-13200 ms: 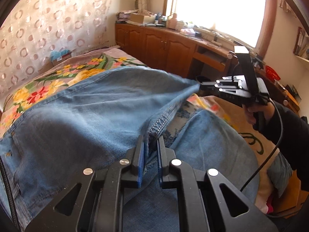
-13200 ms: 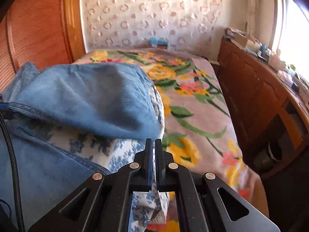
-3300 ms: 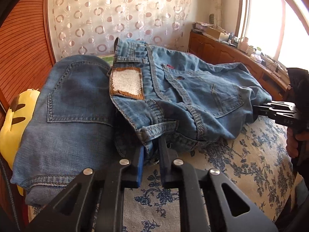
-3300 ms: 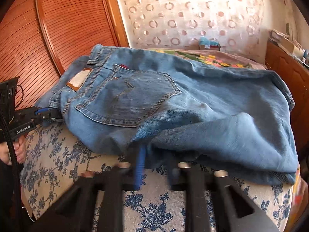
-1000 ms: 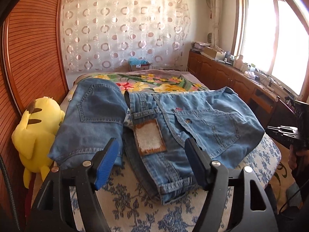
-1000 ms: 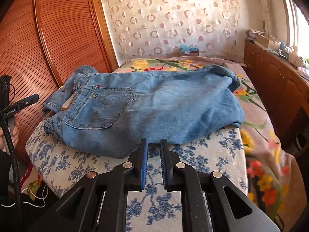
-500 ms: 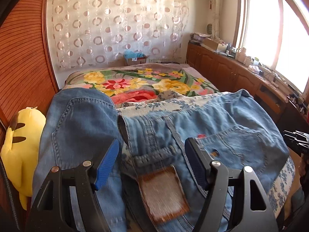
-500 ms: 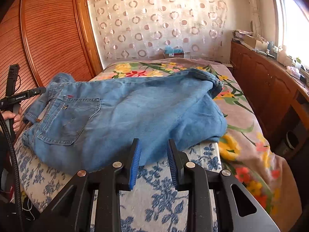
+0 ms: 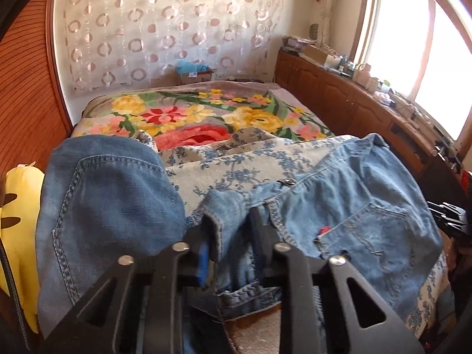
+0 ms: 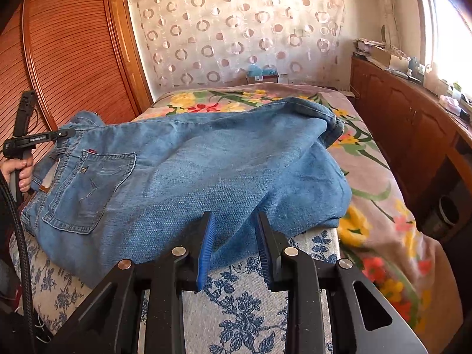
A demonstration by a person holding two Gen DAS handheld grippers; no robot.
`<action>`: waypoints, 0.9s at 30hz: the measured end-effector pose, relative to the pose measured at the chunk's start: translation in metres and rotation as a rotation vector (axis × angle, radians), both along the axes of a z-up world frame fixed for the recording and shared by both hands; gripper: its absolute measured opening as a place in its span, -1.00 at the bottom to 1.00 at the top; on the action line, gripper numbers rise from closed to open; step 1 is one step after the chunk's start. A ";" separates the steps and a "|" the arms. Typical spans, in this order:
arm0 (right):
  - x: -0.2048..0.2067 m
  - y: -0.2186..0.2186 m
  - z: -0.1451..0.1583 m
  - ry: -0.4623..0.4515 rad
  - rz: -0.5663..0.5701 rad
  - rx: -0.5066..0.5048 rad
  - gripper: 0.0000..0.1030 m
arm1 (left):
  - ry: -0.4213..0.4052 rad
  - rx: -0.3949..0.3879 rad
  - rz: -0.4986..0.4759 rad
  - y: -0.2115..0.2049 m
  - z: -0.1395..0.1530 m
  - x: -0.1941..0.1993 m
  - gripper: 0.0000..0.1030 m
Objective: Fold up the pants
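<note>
While left tongs (image 9: 233, 242) pinch blurred jeans waistband (image 9: 218, 224), right tongs (image 10: 234, 246) stand spread.

A circle-patterned curtain (image 10: 236, 29) covers the far wall, wooden cabinets (image 9: 339, 94) under a bright window (image 9: 413, 29).
</note>
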State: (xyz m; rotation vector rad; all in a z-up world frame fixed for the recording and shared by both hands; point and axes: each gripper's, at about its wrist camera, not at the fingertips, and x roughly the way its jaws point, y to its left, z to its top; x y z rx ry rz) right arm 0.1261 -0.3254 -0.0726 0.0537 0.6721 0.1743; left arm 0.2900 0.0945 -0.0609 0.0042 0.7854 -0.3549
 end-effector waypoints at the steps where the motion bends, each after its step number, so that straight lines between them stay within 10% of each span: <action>1: 0.002 0.000 0.000 0.000 0.000 0.001 -0.44 | -0.014 0.001 -0.011 -0.002 0.006 -0.007 -0.66; 14: -0.001 -0.003 0.011 -0.060 0.006 0.021 -0.44 | -0.088 0.011 0.004 0.017 0.066 -0.083 -0.70; 27: -0.009 -0.021 0.001 -0.062 -0.027 0.019 -0.44 | -0.065 0.057 0.069 0.023 0.034 -0.087 -0.48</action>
